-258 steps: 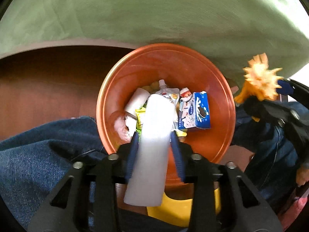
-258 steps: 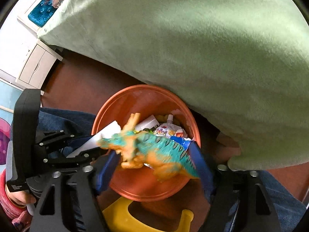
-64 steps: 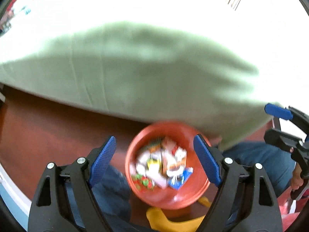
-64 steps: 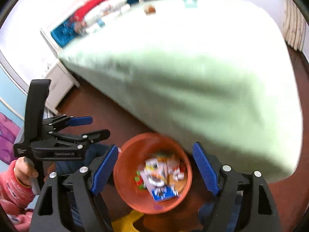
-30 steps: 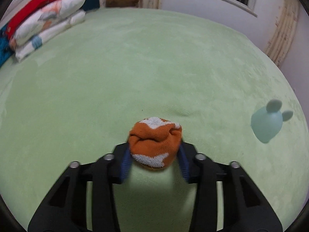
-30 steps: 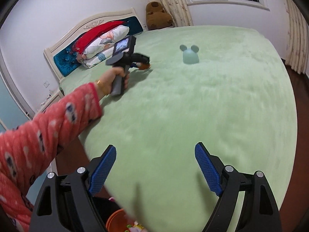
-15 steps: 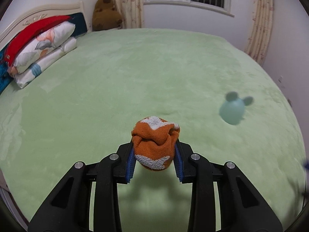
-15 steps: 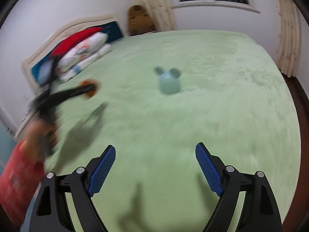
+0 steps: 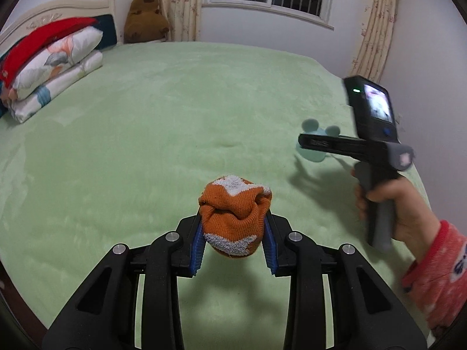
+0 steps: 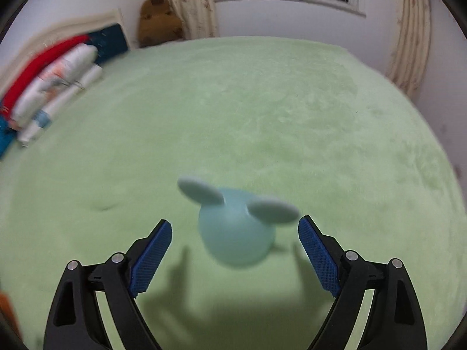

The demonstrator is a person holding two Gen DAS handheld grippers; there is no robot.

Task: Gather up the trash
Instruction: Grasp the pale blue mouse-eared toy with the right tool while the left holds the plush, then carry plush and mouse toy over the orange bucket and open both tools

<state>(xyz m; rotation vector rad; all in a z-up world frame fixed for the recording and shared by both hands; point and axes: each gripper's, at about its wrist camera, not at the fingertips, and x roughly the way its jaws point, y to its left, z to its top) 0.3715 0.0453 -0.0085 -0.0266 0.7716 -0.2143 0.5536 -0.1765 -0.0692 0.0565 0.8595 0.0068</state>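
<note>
- left gripper (image 9: pixel 233 243): my blue pads are clamped on a balled orange-and-white sock (image 9: pixel 235 208), held clear above the green bedspread (image 9: pixel 131 134).
- right gripper (image 10: pixel 235 255): jaws stand wide apart and have just been opening further; a pale blue mouse-eared object (image 10: pixel 238 233) sits on the bedspread between the pads, neither pad touching it (the picture is blurred, so i judge this from the gaps on each side).
- step in hand, as i read it: take the eared object. i would settle the right gripper before closing, centre the pads on the round body below the ears, and close gently; a lopsided squeeze would likely roll it away.
- surroundings: folded bedding (image 9: pixel 52 67) and a brown plush toy (image 9: pixel 146 17) lie at the head of the bed.
- change from earlier frames: a second ago the eared object lay far up the bed from the right gripper; both grippers then hovered over an orange bin of trash, now out of view.
</note>
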